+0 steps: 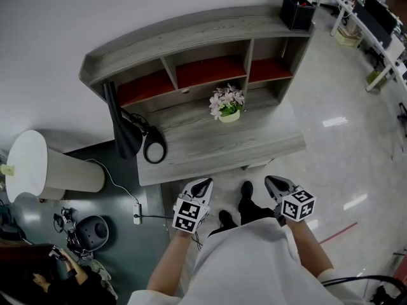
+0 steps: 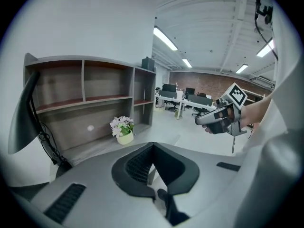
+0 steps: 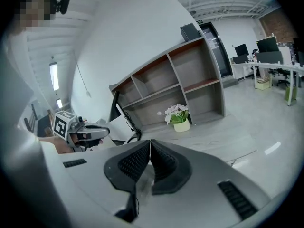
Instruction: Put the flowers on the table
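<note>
A small pale pot of pink and white flowers [image 1: 226, 103] stands upright on the grey wooden desk [image 1: 254, 146], in front of the shelf unit. It also shows as the flowers [image 2: 122, 127] in the left gripper view and the flowers [image 3: 178, 115] in the right gripper view. My left gripper [image 1: 205, 183] is held close to my body, short of the desk's front edge, shut with nothing in it. The right gripper [image 1: 272, 182] is beside it, also shut and empty. Each gripper sees the other: the right gripper [image 2: 216, 120] and the left gripper [image 3: 88, 132].
A black desk lamp [image 1: 125, 132] with a cable sits at the desk's left end. A black box [image 1: 296, 11] is on top of the shelf unit [image 1: 191, 33]. A white round stand [image 1: 32, 167] and a power strip [image 1: 137, 213] are on the floor at the left. A person crouches at the bottom left.
</note>
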`<state>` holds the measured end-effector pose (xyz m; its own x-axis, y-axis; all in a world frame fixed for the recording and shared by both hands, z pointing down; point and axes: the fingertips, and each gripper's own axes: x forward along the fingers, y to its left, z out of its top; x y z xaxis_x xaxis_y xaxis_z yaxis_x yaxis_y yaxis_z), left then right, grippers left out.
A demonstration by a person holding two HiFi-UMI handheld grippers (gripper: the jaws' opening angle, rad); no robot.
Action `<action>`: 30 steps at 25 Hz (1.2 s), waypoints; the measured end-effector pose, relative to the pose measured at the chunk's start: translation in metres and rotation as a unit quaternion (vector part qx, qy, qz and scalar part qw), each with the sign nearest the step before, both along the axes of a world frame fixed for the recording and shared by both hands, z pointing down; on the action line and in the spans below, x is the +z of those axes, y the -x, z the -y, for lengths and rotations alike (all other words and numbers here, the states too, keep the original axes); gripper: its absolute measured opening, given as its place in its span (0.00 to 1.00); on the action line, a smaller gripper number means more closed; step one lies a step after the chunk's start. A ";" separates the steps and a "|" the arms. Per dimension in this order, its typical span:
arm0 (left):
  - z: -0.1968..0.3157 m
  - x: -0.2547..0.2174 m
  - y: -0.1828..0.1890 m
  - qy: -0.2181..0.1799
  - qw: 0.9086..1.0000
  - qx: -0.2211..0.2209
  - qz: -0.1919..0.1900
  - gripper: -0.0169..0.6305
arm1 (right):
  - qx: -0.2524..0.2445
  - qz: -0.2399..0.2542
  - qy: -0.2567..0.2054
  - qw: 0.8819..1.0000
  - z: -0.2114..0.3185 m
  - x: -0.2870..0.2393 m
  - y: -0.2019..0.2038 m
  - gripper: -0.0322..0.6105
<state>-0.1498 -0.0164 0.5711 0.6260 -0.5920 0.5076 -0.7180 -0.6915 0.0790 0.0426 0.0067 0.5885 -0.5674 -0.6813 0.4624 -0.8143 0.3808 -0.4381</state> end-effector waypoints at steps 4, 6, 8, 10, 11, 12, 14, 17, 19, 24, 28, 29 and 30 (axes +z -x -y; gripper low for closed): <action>-0.021 -0.007 0.003 -0.005 1.000 -0.002 -0.014 0.04 | 0.008 -0.001 0.002 1.000 -0.025 -0.002 -0.002 0.08; -0.030 -0.008 0.003 0.001 1.000 -0.007 -0.028 0.04 | 0.004 -0.003 -0.001 1.000 -0.034 -0.003 -0.002 0.08; -0.038 -0.010 0.001 0.010 0.999 -0.015 -0.045 0.04 | 0.000 -0.002 -0.004 1.000 -0.039 -0.004 -0.003 0.08; -0.044 -0.014 -0.001 0.012 0.998 -0.027 -0.059 0.04 | -0.005 0.000 -0.006 1.000 -0.041 -0.004 -0.004 0.08; -0.046 -0.017 -0.002 0.011 0.997 -0.033 -0.063 0.04 | -0.009 0.000 -0.007 1.000 -0.040 -0.005 -0.005 0.08; -0.049 -0.019 -0.003 0.009 0.997 -0.039 -0.065 0.04 | -0.013 0.002 -0.008 1.000 -0.039 -0.006 -0.006 0.08; -0.052 -0.023 -0.007 0.008 0.996 -0.051 -0.067 0.04 | -0.022 0.008 -0.012 1.000 -0.037 -0.009 -0.009 0.08; -0.059 -0.024 -0.013 0.012 0.995 -0.072 -0.073 0.04 | -0.043 0.014 -0.021 0.999 -0.037 -0.020 -0.014 0.08; -0.060 -0.026 -0.016 0.012 0.993 -0.083 -0.081 0.04 | -0.056 0.015 -0.030 0.998 -0.034 -0.027 -0.018 0.08; -0.060 -0.032 -0.023 0.014 0.991 -0.099 -0.093 0.04 | -0.060 0.024 -0.031 0.997 -0.030 -0.030 -0.033 0.08; -0.059 -0.033 -0.025 0.012 0.990 -0.108 -0.090 0.04 | -0.063 0.029 -0.029 0.997 -0.030 -0.030 -0.038 0.08; -0.059 -0.033 -0.026 0.011 0.990 -0.110 -0.089 0.04 | -0.062 0.030 -0.028 0.997 -0.029 -0.030 -0.039 0.08; -0.060 -0.033 -0.027 0.012 0.990 -0.112 -0.089 0.04 | -0.061 0.032 -0.027 0.997 -0.028 -0.030 -0.041 0.08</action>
<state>-0.1232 0.0432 0.5380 0.5603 -0.7156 0.4171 -0.8269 -0.5125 0.2315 0.0836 0.0351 0.5585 -0.6741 -0.6285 0.3880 -0.7321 0.4991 -0.4636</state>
